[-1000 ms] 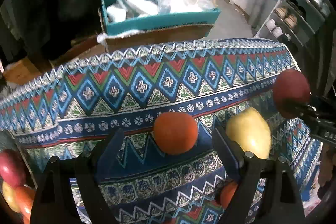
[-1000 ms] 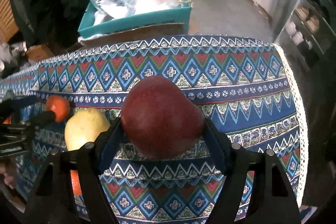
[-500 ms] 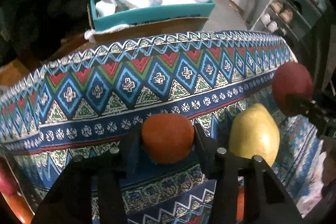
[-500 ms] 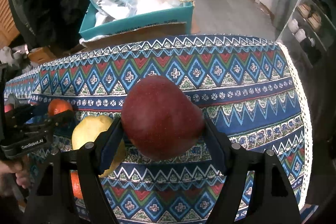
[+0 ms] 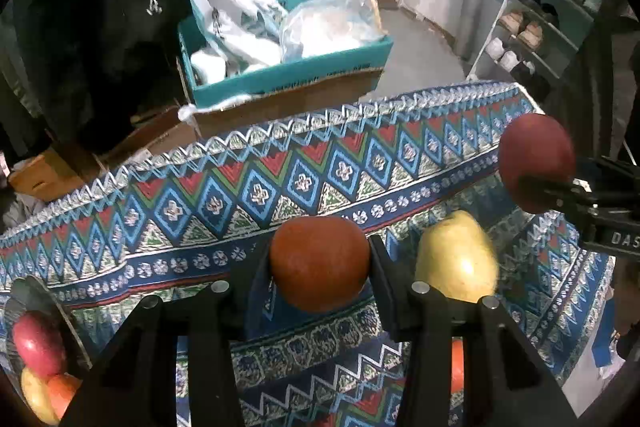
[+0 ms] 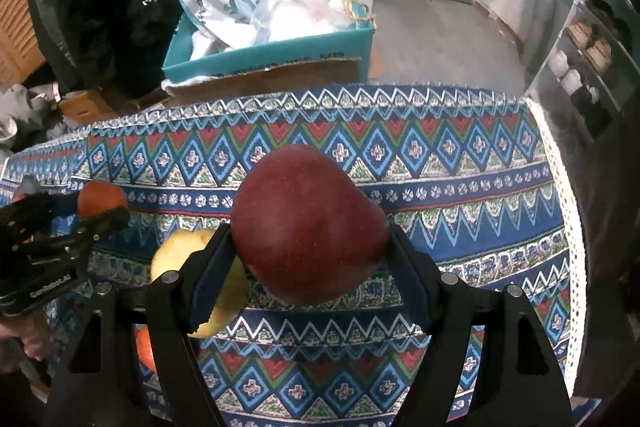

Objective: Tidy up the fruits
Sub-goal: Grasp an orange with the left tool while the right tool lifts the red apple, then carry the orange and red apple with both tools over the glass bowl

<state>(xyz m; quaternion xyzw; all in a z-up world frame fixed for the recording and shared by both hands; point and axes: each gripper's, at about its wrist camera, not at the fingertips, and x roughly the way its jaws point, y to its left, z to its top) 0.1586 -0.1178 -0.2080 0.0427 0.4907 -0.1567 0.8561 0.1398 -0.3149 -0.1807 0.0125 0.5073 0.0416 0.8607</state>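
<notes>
Orange clamped in left hand-held gripper, red pear gripped by right hand-held gripper

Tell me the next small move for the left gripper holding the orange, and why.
Probably carry the round orange fruit toward the clear bowl at the lower left. The left gripper is shut on it, and the bowl already holds a red apple and other fruit. The right gripper holds a dark red apple, and a yellow pear lies on the patterned tablecloth.
</notes>
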